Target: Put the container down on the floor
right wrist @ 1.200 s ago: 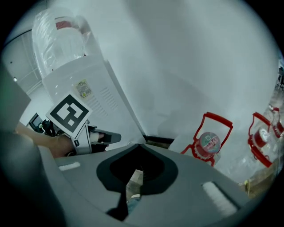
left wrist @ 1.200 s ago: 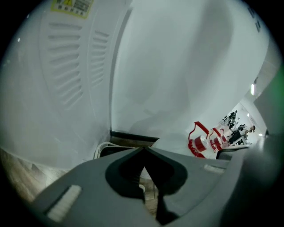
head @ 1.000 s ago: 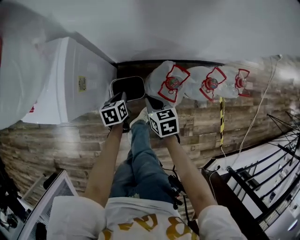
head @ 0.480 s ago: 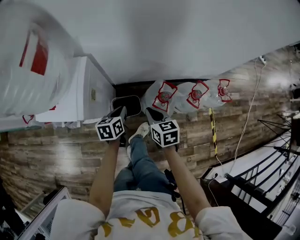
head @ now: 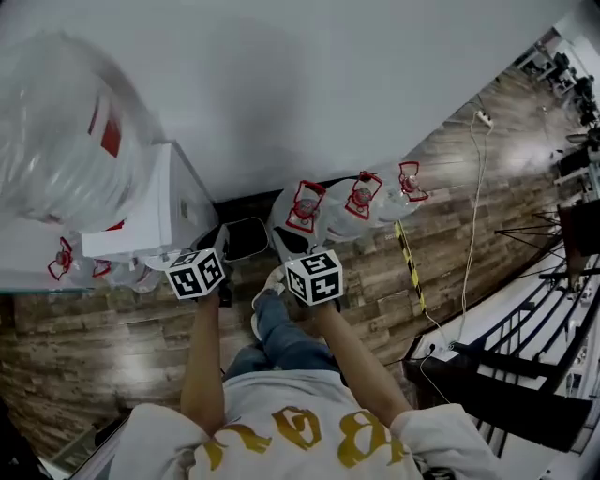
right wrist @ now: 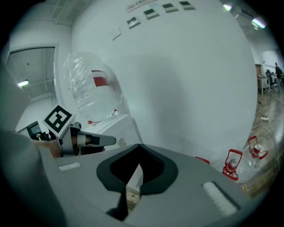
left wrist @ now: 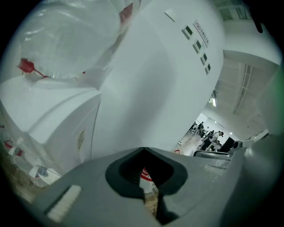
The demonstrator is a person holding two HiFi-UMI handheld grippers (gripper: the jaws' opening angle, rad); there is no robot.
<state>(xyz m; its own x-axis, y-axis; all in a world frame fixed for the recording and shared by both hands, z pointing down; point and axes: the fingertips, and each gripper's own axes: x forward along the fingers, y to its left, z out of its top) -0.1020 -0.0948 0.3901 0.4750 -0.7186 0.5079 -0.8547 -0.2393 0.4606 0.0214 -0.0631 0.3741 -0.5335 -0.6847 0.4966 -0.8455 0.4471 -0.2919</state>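
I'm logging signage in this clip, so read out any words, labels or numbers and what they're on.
No text reads clearly.
Gold letters on the shirt: upside down, partly cut off, unreadable.
Plates on the wall: too small.
Red labels on the water bottles: blurred.
Sticker on the white dispenser: blurred.

1. The water dispenser (head: pixel 155 220) stands at the left against the wall (head: pixel 309 84), with a bottle (head: pixel 66 141) on top.
2. The container (head: pixel 246 238) sits on the floor (head: pixel 112 328) just right of the dispenser.
3. A row of bottles (head: pixel 349 208) lines the wall farther right.
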